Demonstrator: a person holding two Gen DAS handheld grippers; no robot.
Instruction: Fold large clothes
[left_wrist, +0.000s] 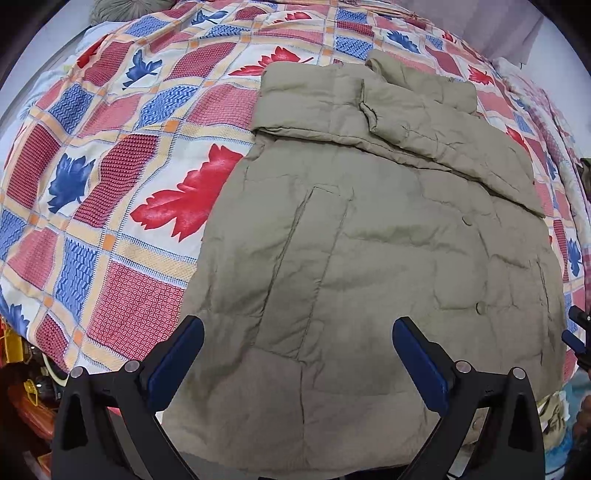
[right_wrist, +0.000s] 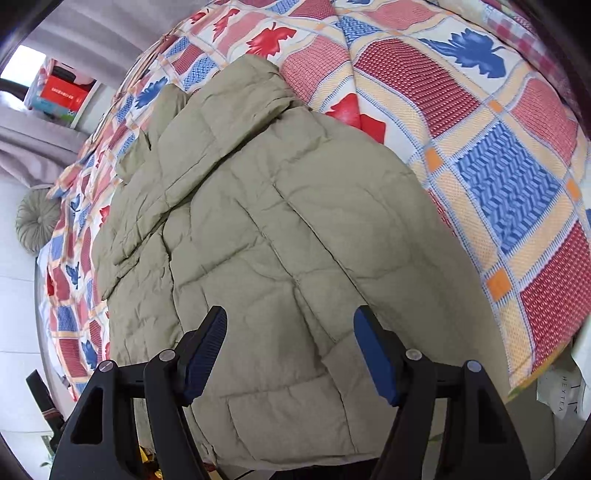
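One olive padded jacket (left_wrist: 369, 229) lies flat on my bed, over the patchwork leaf-print bedspread (left_wrist: 122, 177), its hem hanging at the near edge of the bed below my tools. My left gripper (left_wrist: 298, 354) hovers above the hem with its jaws spread wide and nothing between them; my right gripper (right_wrist: 290, 350) does the same over the other side, jaws wide, pads clear of the cloth. There is bare bedspread to the left of the jacket and beyond the collar, with a narrower strip on the right. Both sleeves are folded across the chest, so the front under them is hidden. I count two snap buttons (left_wrist: 467, 220) showing on the front. The hem's lowest part is cut off behind my gripper frames.
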